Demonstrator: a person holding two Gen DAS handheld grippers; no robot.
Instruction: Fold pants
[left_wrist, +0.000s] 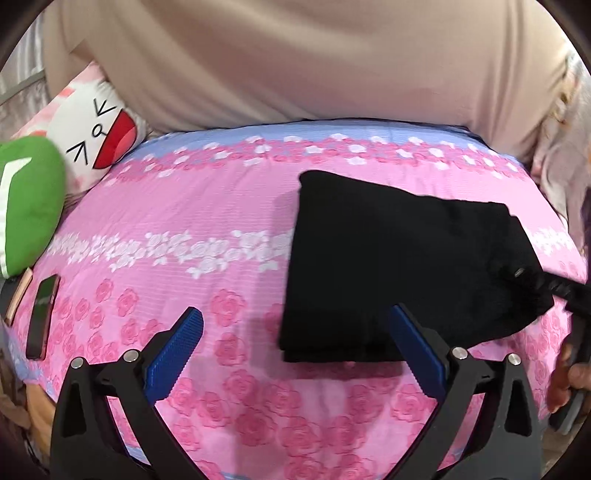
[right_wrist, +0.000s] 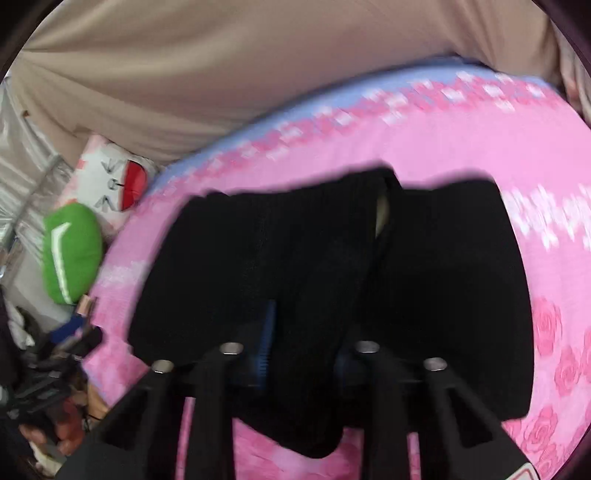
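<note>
The black pants (left_wrist: 399, 266) lie partly folded on the pink floral bed sheet (left_wrist: 177, 206). My left gripper (left_wrist: 295, 325) is open and empty, its blue pads (left_wrist: 177, 347) spread wide just in front of the pants' near left corner. My right gripper (right_wrist: 303, 325) is shut on a bunched fold of the black pants (right_wrist: 332, 277) and lifts it off the sheet; it also shows in the left wrist view (left_wrist: 546, 284) at the pants' right edge. The blue pad (right_wrist: 267, 343) is partly hidden by cloth.
A green cushion (left_wrist: 26, 206) and a white cartoon-face pillow (left_wrist: 99, 133) lie at the bed's left. A phone (left_wrist: 42, 317) lies near the left edge. A person in beige (left_wrist: 295, 62) stands at the far side of the bed.
</note>
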